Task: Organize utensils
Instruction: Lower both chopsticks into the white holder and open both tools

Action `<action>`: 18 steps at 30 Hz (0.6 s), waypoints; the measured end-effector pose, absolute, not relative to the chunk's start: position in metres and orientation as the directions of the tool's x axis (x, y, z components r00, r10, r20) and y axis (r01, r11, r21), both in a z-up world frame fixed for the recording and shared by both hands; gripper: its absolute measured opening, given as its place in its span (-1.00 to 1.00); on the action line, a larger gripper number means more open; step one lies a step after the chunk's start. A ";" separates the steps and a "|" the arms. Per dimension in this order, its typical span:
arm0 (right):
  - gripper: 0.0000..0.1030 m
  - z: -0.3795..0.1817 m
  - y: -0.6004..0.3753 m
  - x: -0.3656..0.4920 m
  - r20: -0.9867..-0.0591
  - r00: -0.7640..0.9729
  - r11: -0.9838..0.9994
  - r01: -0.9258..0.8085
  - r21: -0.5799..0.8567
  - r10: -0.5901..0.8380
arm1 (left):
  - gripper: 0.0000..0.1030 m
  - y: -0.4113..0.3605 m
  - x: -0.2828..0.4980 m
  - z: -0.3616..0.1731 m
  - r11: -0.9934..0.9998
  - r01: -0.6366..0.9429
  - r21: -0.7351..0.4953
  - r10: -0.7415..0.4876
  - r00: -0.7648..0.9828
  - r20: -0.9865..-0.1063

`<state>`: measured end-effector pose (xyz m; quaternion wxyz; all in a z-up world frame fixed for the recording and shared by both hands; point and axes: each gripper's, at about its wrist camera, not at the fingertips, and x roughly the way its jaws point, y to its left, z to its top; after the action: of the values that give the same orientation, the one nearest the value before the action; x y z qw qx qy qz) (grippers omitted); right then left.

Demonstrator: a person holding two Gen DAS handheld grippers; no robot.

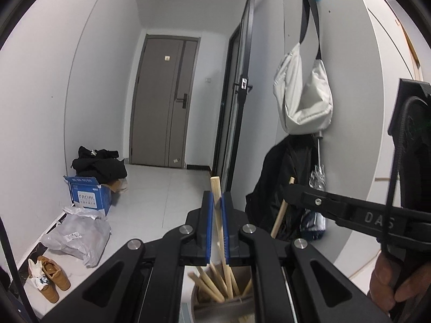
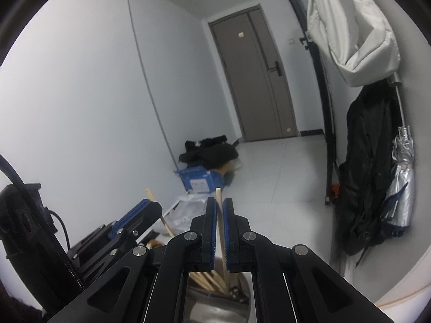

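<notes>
Nearest, a metal holder [image 1: 223, 309] carries bundled chopsticks [image 1: 212, 282]. Left hand-held gripper [image 1: 217, 210] pinches one chopstick [image 1: 216, 188] above it; right hand-held gripper [image 2: 219, 212] pinches another chopstick [image 2: 219, 199]. Step judged: dropping sticks in. Next: lower tips inside the rim, release.

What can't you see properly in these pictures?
- Left wrist view: the bottom of the metal cup is cut off by the edge.
- Right wrist view: the left gripper hides where its chopstick is pinched.
- Both views: whatever the cup stands on is hidden by the grippers.
</notes>
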<state>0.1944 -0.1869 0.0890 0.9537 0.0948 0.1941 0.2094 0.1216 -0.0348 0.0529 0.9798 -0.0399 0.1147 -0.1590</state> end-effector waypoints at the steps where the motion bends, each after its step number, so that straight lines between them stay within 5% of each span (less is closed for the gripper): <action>1: -0.92 0.087 -0.187 0.194 -0.337 0.833 0.894 -0.367 0.257 0.439 | -0.94 -0.034 0.120 0.052 0.945 0.306 -0.119 -0.326 0.919 -0.222; 18: -0.91 0.056 -0.166 0.182 -0.529 0.732 0.898 -0.406 0.167 0.429 | -0.94 -0.019 0.119 0.048 0.934 0.281 -0.220 -0.352 0.826 -0.441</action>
<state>0.1816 -0.1657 0.0557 0.9303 0.0201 0.2893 0.2246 0.1186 -0.0192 0.0480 0.9527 -0.0729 0.2440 -0.1659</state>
